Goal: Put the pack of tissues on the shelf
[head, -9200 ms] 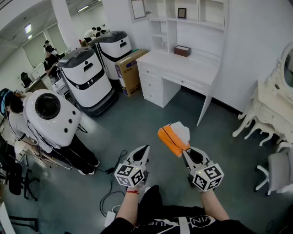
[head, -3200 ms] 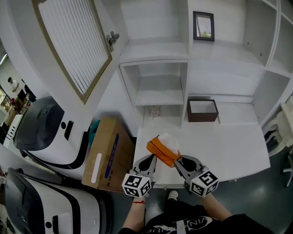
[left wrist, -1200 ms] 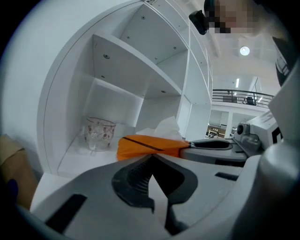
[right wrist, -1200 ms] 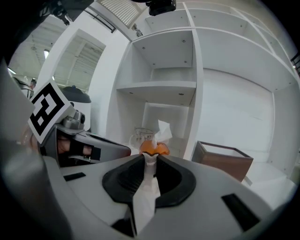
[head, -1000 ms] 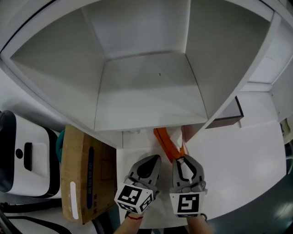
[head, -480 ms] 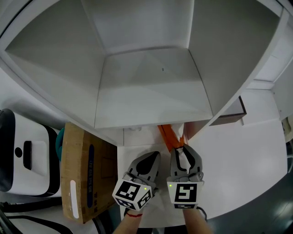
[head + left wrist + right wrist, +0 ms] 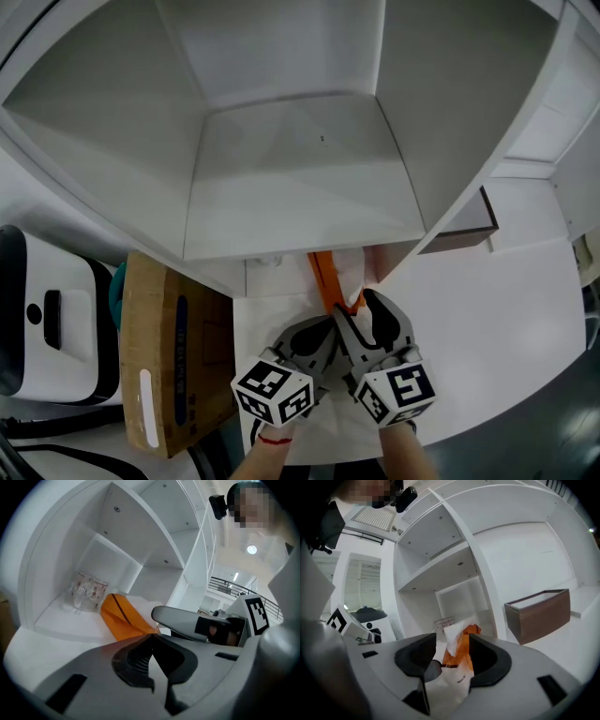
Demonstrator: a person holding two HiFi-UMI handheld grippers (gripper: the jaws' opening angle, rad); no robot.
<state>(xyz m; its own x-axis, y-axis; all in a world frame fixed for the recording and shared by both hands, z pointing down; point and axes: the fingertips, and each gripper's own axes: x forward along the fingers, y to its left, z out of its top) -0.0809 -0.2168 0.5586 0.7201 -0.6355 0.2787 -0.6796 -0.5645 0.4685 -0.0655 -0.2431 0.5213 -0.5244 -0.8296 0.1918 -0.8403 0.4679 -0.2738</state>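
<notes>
The low shelf compartment (image 7: pixel 51 620) is narrow, with a glass cup (image 7: pixel 88 596) at its back left and the pack of tissues (image 7: pixel 123 616) just beside it, so only the front left floor is bare. Past its right wall the desk top (image 7: pixel 497 309) runs open up to a brown box (image 7: pixel 539 613).

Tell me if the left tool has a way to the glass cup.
Likely yes: bare shelf lies between the left tool and the glass cup; the tissue pack sits to one side.
</notes>
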